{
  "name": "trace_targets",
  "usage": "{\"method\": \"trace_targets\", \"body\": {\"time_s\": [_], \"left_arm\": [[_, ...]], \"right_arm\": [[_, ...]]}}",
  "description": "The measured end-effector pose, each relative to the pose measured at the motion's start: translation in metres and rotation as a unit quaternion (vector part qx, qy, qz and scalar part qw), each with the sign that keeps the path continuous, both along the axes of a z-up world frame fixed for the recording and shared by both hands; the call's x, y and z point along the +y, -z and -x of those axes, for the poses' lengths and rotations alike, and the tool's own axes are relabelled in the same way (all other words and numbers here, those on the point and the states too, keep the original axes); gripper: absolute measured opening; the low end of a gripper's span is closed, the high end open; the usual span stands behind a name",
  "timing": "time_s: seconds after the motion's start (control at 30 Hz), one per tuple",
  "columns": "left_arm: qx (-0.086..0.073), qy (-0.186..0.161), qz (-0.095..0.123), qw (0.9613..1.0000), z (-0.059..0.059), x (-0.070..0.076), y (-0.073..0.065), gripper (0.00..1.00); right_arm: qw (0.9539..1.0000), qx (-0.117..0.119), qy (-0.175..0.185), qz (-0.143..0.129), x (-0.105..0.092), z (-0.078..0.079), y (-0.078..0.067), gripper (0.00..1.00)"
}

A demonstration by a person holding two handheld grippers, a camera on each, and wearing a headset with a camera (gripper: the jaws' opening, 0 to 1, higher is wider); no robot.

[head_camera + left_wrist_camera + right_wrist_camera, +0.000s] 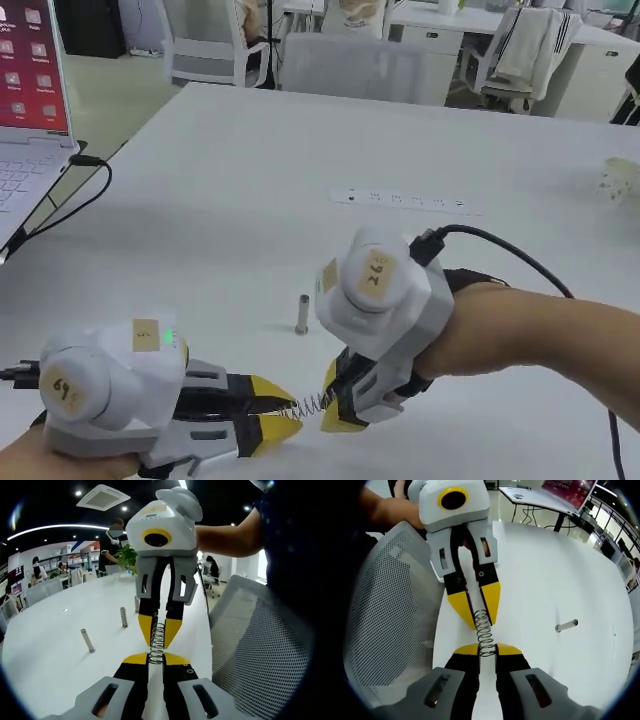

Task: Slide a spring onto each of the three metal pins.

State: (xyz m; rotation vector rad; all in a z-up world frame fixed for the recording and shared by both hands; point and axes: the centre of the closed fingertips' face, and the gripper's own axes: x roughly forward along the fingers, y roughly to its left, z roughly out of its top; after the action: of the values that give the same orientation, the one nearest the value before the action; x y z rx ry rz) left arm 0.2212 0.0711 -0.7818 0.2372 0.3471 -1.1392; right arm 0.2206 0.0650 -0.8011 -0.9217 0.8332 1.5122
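Note:
A small coiled spring [310, 405] hangs level between my two grippers, just above the white table [250, 200]. My left gripper [285, 412] comes in from the lower left with its yellow tips shut on one end of the spring [157, 641]. Facing it, my right gripper [333, 400] is shut on the other end of the spring [484, 630]. A bare metal pin [301, 313] stands upright just beyond them. In the left gripper view this bare pin [88, 640] stands nearest, with two more pins [123, 617] behind it that look ribbed, as if wearing springs.
An open laptop [25, 110] with a black cable [85, 190] sits at the table's left edge. A white power strip [405, 200] lies further back. A mesh chair [260, 645] stands close beside the near table edge. Office chairs [215, 45] stand beyond the table.

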Motion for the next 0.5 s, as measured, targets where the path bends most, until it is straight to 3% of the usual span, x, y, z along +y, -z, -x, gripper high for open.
{"method": "trace_targets", "body": {"time_s": [0.5], "left_arm": [[0.004, 0.005, -0.005, 1.0000, 0.002, -0.004, 0.006, 0.02]], "right_arm": [[0.9998, -0.001, -0.011, -0.019, 0.016, 0.009, -0.018, 0.08]]}}
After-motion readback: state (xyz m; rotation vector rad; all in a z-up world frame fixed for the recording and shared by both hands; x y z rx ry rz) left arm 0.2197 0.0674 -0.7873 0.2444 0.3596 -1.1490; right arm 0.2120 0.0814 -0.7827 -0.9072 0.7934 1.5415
